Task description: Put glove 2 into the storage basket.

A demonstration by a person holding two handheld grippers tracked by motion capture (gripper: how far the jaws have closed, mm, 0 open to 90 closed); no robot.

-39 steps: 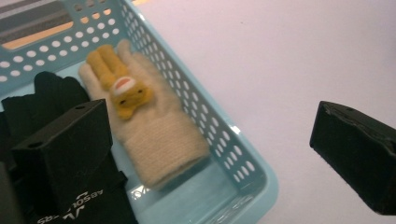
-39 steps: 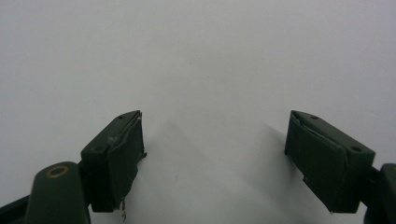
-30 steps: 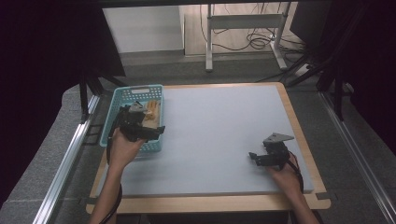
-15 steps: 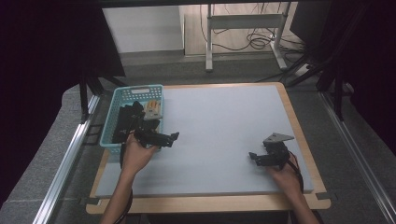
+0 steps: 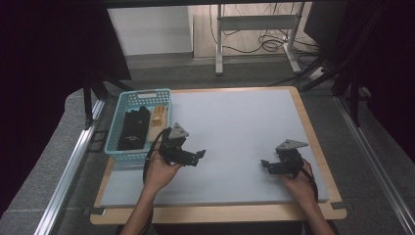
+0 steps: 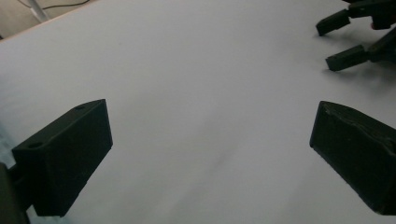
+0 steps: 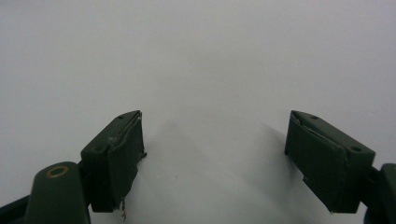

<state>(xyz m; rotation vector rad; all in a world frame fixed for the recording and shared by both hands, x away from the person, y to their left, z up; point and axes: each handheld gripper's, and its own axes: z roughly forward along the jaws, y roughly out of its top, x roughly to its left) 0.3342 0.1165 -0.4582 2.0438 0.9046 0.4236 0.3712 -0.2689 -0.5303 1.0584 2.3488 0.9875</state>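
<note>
Basket (image 5: 115, 128) contents look like the work in hand: a turquoise basket sits at the mat's left edge, holding a black item (image 5: 132, 128) and a tan item (image 5: 157, 115) side by side. Both lie inside it; nothing has been laid out on the mat (image 5: 235, 127).

Just beside the basket's near right corner, the left gripper (image 5: 199, 155) hangs over the mat, pointing right. Its jaws stand wide apart with nothing between them, as the left gripper view confirms (image 6: 210, 158). The right gripper (image 5: 265, 165) rests low near the mat's right edge, well apart from the basket, jaws likewise spread and empty (image 7: 212, 154); it also shows at the top right of the left gripper view (image 6: 348, 39).

Judged from this, if the job is to unload the basket, nothing is out yet and both items remain to be picked. If it is to fill it, the mat holds nothing more to load.
</note>
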